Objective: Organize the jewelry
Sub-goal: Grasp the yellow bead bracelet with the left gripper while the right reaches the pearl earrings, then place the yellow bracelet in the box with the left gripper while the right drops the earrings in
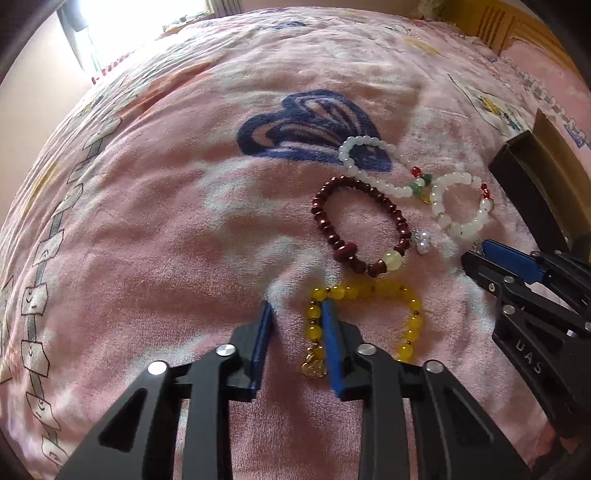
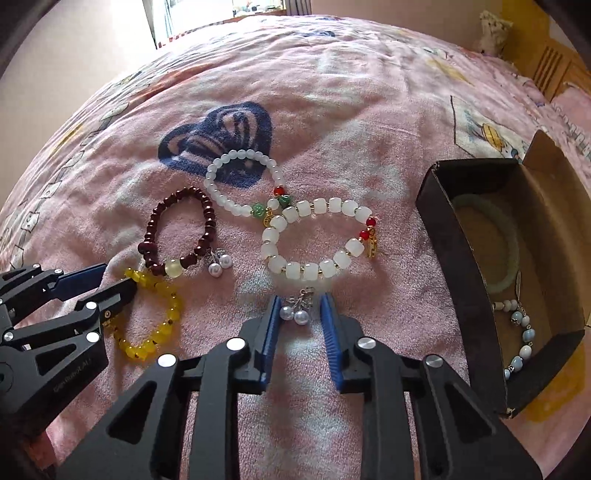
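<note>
Several bracelets lie on a pink blanket. My left gripper [image 1: 297, 308] is open; its right finger rests inside the loop of the yellow bead bracelet [image 1: 412, 317], whose left side lies between the jaws. My right gripper [image 2: 300, 304] is open around a pearl earring [image 2: 295, 314] lying on the blanket. Beyond lie a dark red bead bracelet [image 2: 207, 214], a round white bead bracelet [image 2: 221, 164], a white barrel-bead bracelet [image 2: 317, 205] and a second pearl earring [image 2: 218, 266]. An open black box [image 2: 450, 236] at the right holds a pale green bangle [image 2: 511, 258] and a blue bead bracelet [image 2: 524, 343].
The pink blanket [image 2: 351, 110] has a dark blue pattern [image 2: 192, 144] behind the bracelets. A wooden headboard [image 2: 554, 70] stands at the far right. A bright window [image 2: 184, 18] is at the back.
</note>
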The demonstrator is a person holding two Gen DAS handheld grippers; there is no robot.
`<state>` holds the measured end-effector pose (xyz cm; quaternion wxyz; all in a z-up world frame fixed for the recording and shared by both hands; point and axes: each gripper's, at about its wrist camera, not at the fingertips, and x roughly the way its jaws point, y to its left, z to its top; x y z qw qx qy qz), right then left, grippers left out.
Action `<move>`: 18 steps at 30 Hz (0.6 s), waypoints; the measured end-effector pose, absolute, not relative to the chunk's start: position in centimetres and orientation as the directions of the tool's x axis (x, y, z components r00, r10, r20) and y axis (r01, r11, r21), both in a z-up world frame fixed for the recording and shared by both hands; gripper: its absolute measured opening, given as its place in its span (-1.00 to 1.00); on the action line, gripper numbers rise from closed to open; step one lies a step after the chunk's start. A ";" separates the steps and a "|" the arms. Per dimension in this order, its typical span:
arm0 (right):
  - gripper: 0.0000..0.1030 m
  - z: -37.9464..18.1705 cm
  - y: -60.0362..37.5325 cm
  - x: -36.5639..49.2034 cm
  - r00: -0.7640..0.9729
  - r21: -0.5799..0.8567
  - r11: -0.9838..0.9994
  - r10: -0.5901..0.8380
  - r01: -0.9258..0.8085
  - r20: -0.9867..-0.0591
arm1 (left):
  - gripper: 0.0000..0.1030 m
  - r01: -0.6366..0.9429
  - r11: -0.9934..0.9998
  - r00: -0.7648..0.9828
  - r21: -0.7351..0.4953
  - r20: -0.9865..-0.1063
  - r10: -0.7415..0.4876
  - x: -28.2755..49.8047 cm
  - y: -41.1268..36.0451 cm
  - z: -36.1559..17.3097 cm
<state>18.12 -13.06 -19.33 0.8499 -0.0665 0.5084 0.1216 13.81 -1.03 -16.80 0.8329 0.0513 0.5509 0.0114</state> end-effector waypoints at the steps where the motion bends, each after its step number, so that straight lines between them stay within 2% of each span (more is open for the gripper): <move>1: -0.62 -19.3 -12.9 18.0 0.459 -0.005 0.959 0.131 -0.282 -0.879 | -0.64 0.047 0.992 0.398 0.116 -0.913 0.088 13.7 -1.3 -16.8; 6: -0.63 -19.1 -13.5 18.0 0.446 0.047 0.957 0.177 -0.288 -0.877 | -0.71 0.072 0.988 0.412 0.136 -0.906 0.095 13.4 -1.4 -17.0; 18: -0.63 -14.1 -14.4 17.0 0.492 0.150 0.943 0.286 -0.299 -0.822 | -0.82 0.045 0.999 0.445 0.024 -0.895 0.001 12.9 0.3 -14.5</move>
